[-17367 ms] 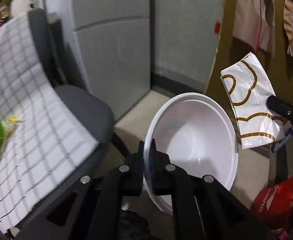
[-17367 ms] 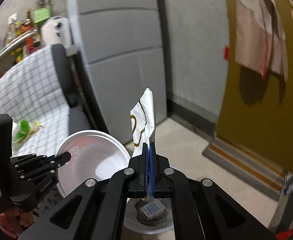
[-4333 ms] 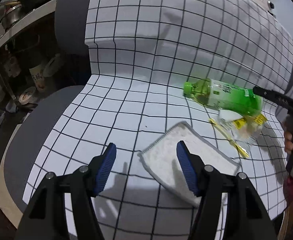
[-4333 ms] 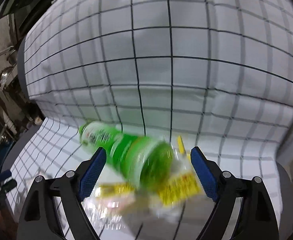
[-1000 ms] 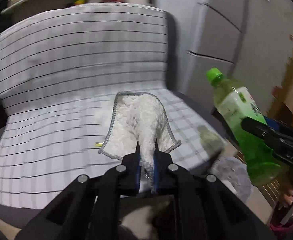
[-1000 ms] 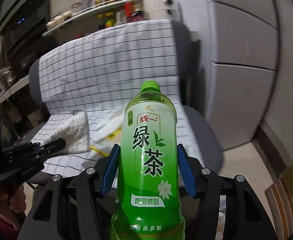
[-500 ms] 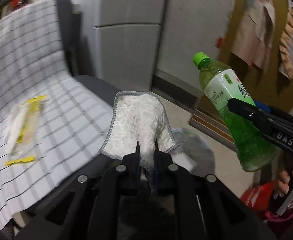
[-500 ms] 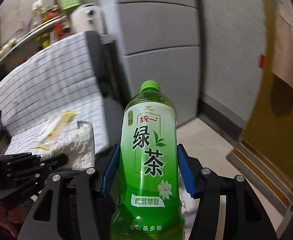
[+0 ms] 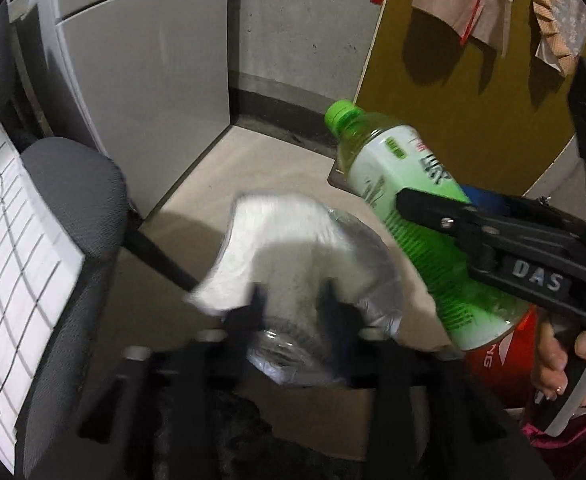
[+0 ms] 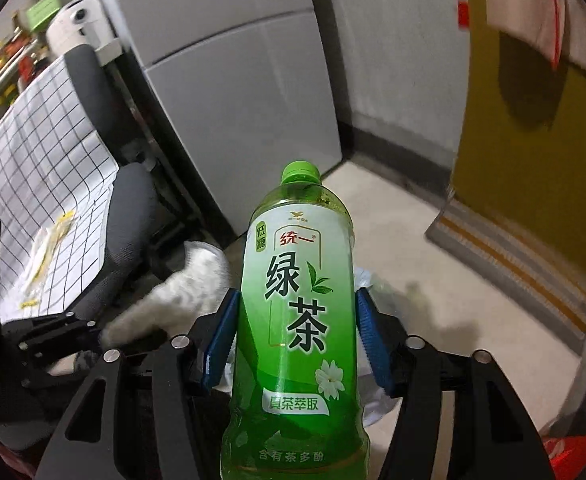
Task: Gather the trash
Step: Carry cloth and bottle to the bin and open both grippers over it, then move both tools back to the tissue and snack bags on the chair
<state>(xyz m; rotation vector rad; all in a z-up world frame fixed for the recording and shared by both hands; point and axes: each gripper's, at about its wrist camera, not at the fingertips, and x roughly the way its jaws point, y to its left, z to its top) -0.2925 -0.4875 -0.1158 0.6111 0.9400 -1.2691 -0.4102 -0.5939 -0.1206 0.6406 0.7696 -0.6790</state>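
Observation:
My right gripper [image 10: 297, 332] is shut on a green tea bottle [image 10: 297, 320] with a green cap, held upright; the bottle shows at the right of the left wrist view [image 9: 413, 216]. My left gripper [image 9: 291, 300] is blurred with its fingers apart, and a white fluffy cloth [image 9: 281, 240] hangs just ahead of them over the lined trash bin [image 9: 373, 288] on the floor. I cannot tell whether the cloth still touches the fingers. The cloth [image 10: 181, 288] also shows in the right wrist view. A yellow-printed clear wrapper [image 10: 49, 248] lies on the checked chair cover.
A grey office chair [image 9: 73, 208] with a white checked cover [image 10: 41, 168] stands to the left. Grey cabinet panels [image 9: 145, 68] and a concrete wall are behind. A yellow-brown board [image 10: 533, 160] leans at the right, and a red bag [image 9: 493, 360] sits by the bin.
Both grippers swung right from the chair to over the bin. The left fingers have opened from their shut grip on the cloth. The bottle is tilted over the bin.

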